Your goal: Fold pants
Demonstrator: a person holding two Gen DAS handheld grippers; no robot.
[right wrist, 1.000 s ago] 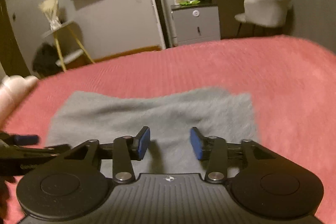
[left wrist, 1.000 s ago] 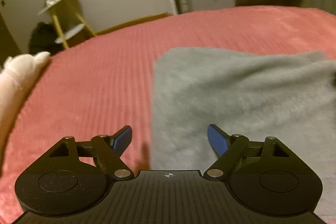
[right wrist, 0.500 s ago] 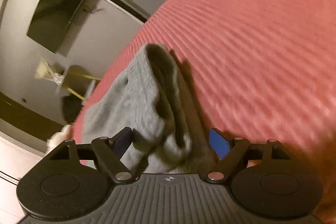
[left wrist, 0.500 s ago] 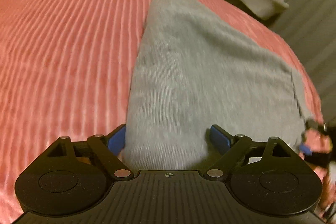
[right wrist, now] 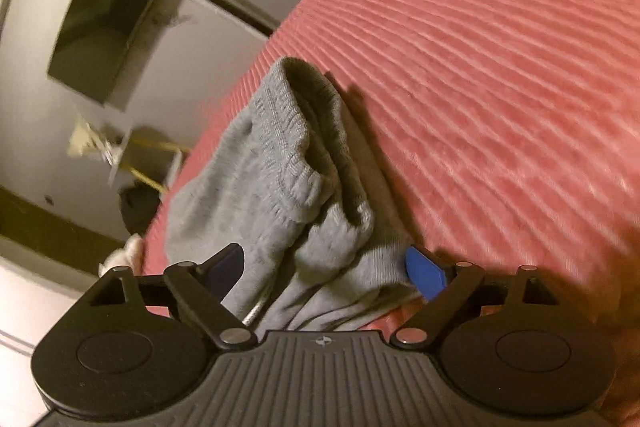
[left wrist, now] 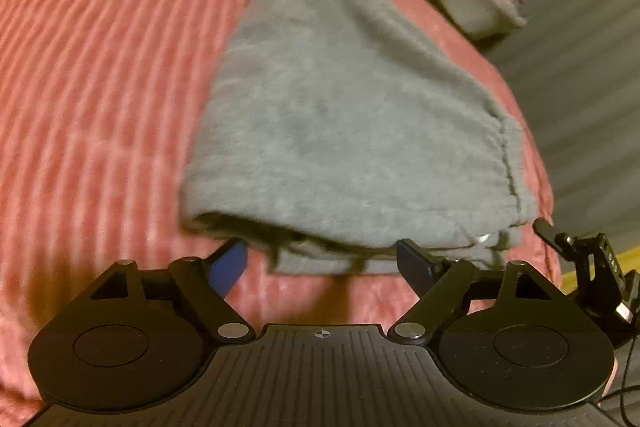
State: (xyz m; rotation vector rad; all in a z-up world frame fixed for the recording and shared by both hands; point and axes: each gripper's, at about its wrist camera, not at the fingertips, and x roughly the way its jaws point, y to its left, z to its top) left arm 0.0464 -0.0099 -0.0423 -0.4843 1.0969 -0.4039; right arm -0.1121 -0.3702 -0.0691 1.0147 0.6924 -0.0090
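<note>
My left gripper [left wrist: 322, 263] stood spread at the near folded edge of the gray pants [left wrist: 344, 115], which lay on the red bedspread [left wrist: 88, 75]. My right gripper [right wrist: 324, 269] was spread too, straddling their bunched waistband [right wrist: 296, 155].

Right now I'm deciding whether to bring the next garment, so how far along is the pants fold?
Done: the gray sweatpants already lie in a layered bundle on the red bedspread. In hand: the left gripper and right gripper straddle the near edges, jaws open, nothing pinched. Left: closing on the fabric and making another fold; the ribbed waistband bulges loosely.
</note>
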